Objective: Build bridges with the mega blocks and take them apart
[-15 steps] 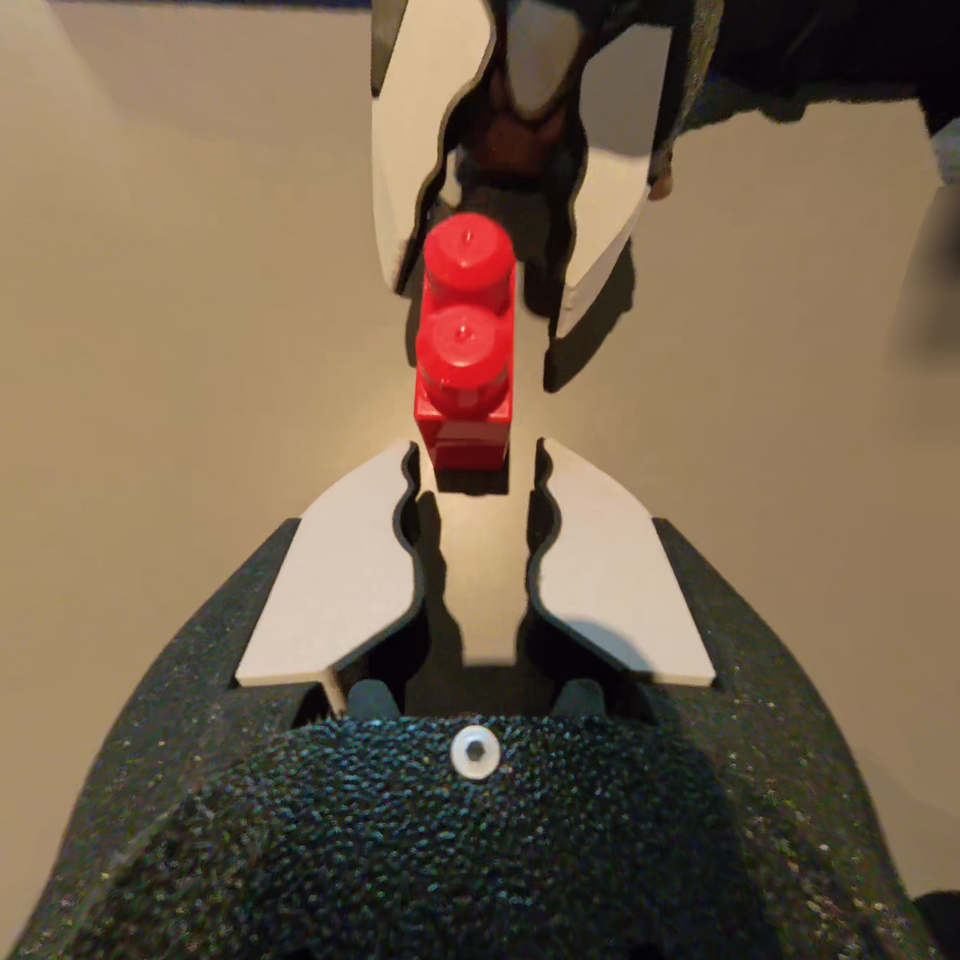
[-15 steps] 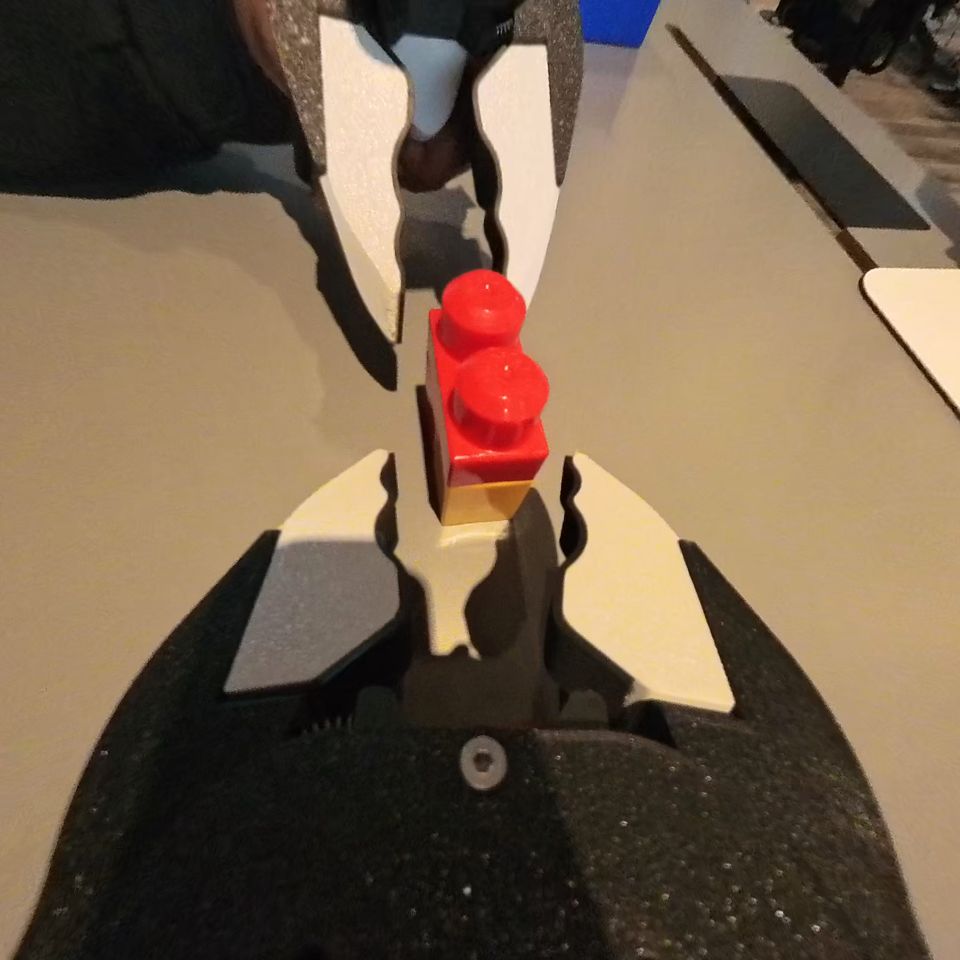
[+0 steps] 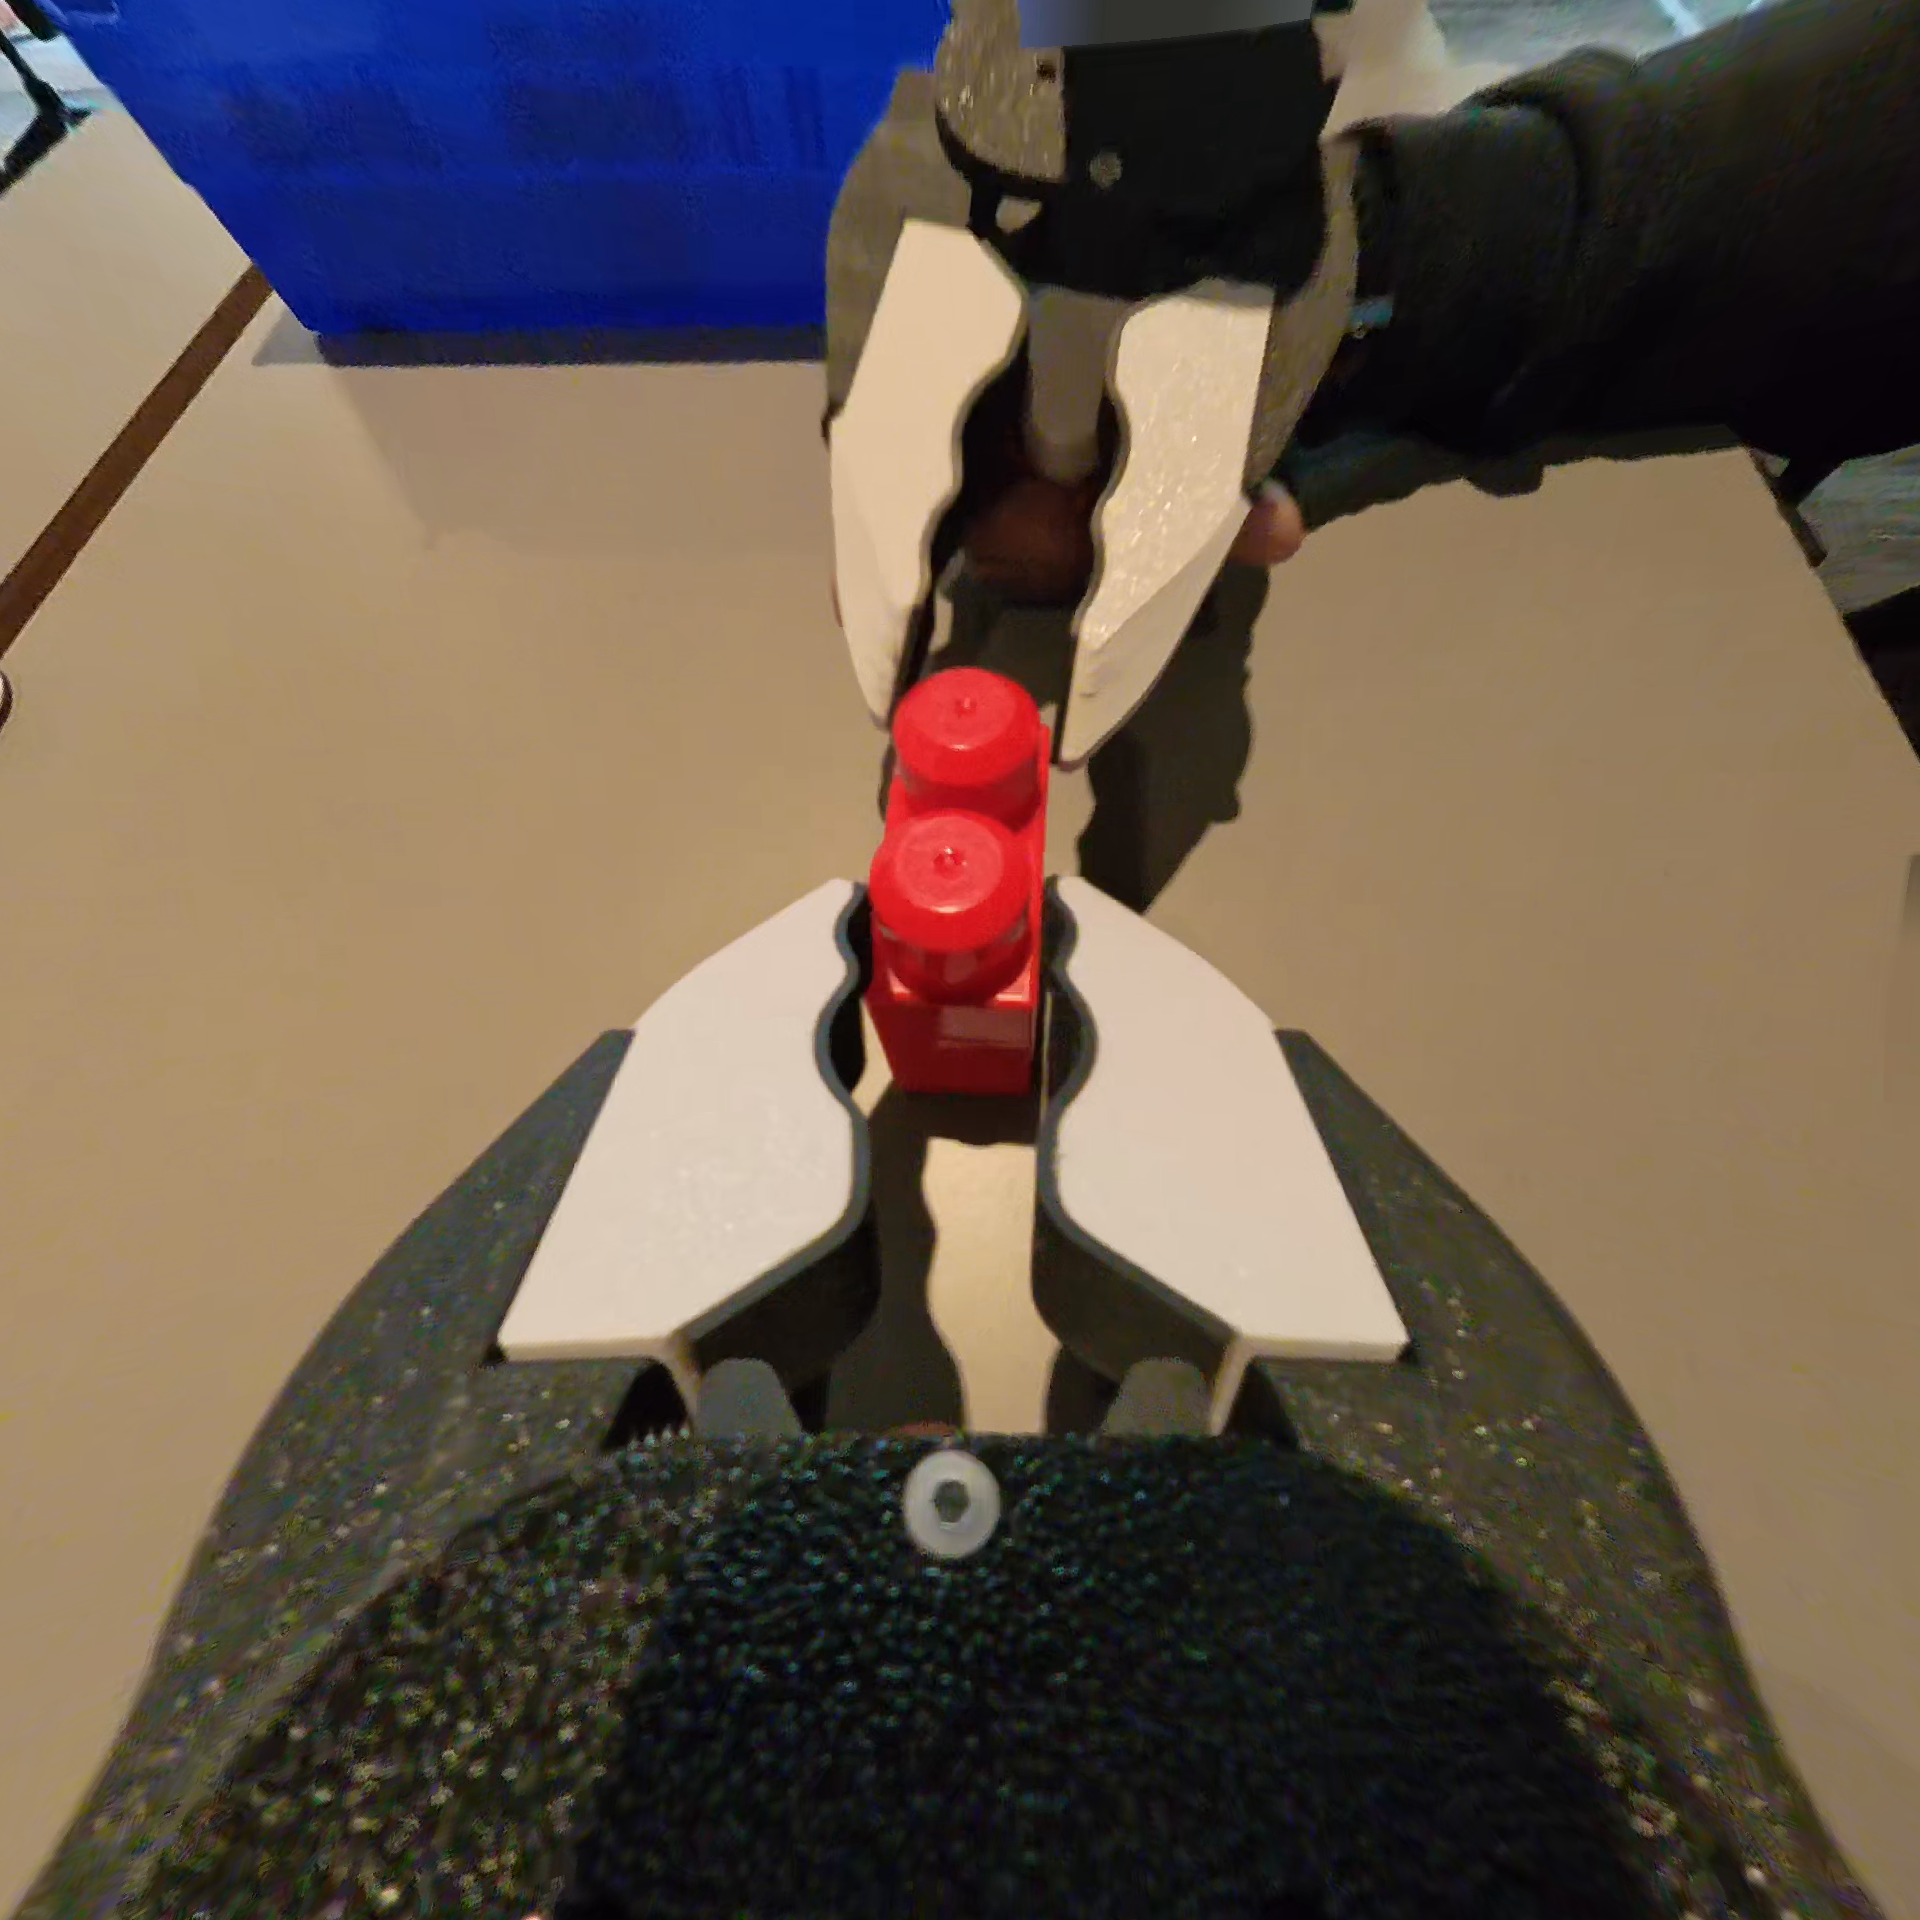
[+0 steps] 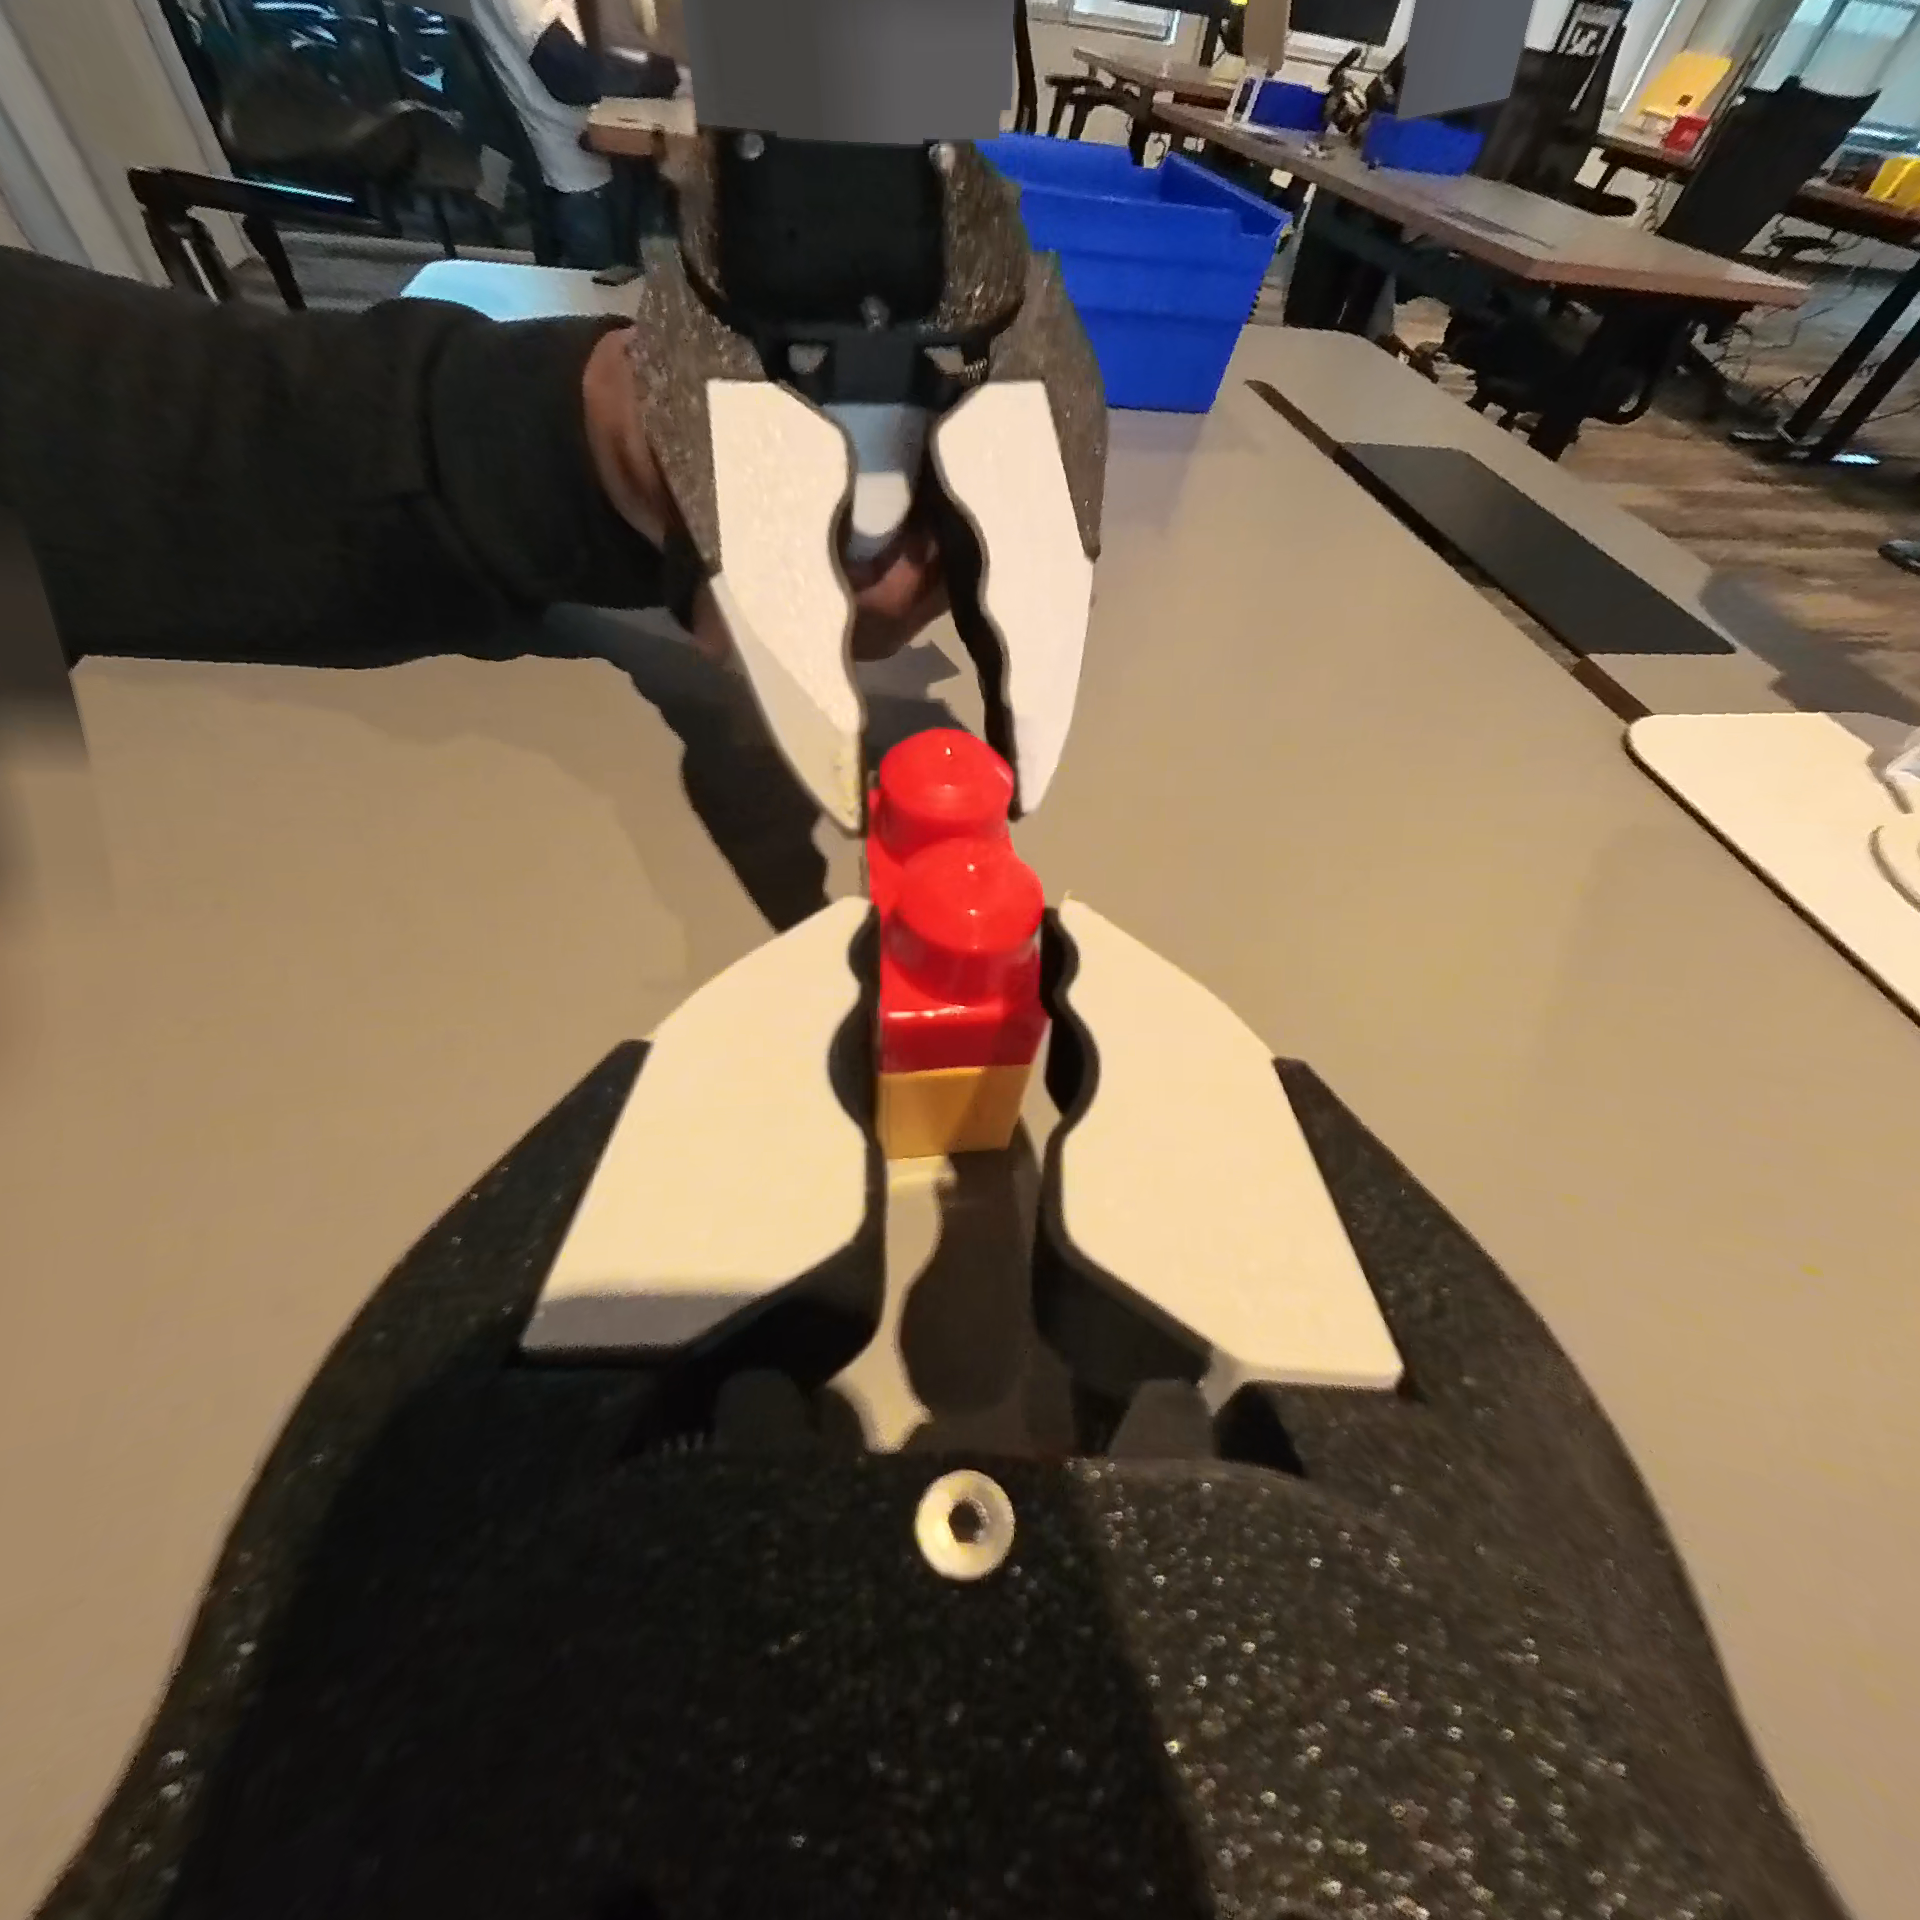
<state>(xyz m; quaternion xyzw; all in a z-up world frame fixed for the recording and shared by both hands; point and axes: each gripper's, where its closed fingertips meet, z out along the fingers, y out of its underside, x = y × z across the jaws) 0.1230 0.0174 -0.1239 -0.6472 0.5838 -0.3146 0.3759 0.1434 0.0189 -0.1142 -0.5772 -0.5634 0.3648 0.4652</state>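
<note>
Glossy plastic red block [image 3: 961, 914], matt table [image 3: 416, 831]

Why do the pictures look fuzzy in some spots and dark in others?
Left wrist view: the blue bin behind is blurred, while the red block is sharp with a dark shadow on the table. Right wrist view: the red block has a shiny glare spot, the left picture edge smears, and the far room is soft.

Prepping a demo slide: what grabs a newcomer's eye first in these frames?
The glossy red two-stud plastic block, sitting on a yellow plastic block, stands mid-frame on the beige table. The left tool and right tool flank it from opposite ends, white fingers hugging its sides. A big blue plastic bin sits at the table's far edge.
</note>
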